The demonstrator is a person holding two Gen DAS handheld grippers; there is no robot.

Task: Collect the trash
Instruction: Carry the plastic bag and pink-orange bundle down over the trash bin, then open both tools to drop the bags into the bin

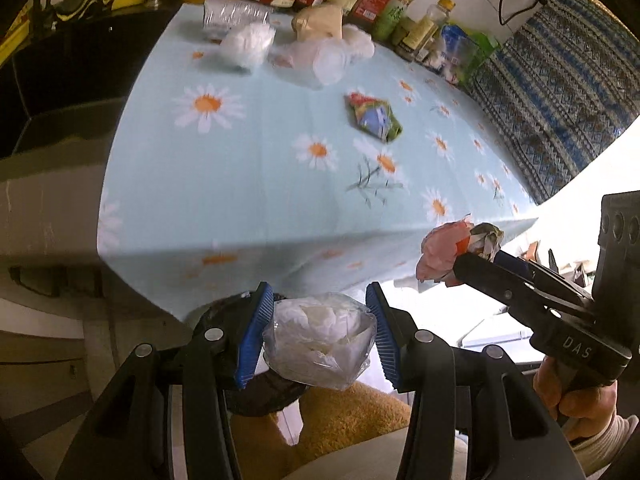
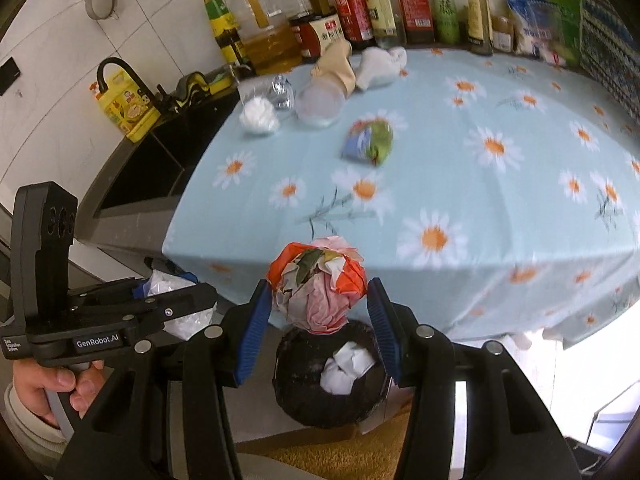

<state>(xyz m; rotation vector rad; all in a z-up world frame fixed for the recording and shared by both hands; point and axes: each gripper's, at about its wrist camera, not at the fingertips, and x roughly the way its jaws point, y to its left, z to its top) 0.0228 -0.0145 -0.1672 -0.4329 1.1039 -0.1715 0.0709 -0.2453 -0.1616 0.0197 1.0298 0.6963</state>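
My left gripper (image 1: 320, 334) is shut on a clear plastic cup stuffed with white tissue (image 1: 320, 338), held just past the table's near edge above a dark trash bin (image 1: 260, 396). My right gripper (image 2: 318, 320) is shut on a crumpled wad of orange, pink and printed paper (image 2: 318, 284), hanging over the black trash bin (image 2: 332, 384), which holds white crumpled paper (image 2: 348, 366). Still on the daisy tablecloth (image 2: 460, 168) lie a green and blue wrapper (image 2: 370, 142), a white tissue ball (image 2: 258, 116) and a clear cup on its side (image 2: 320, 104).
Bottles of sauce and oil (image 2: 360, 12) line the table's far edge, with cloths (image 2: 360, 64) in front of them. A dark sink with a black tap (image 2: 120, 76) is to the left. A person's hand (image 2: 48, 388) holds the left gripper's handle. A yellow mat (image 2: 328, 452) lies below the bin.
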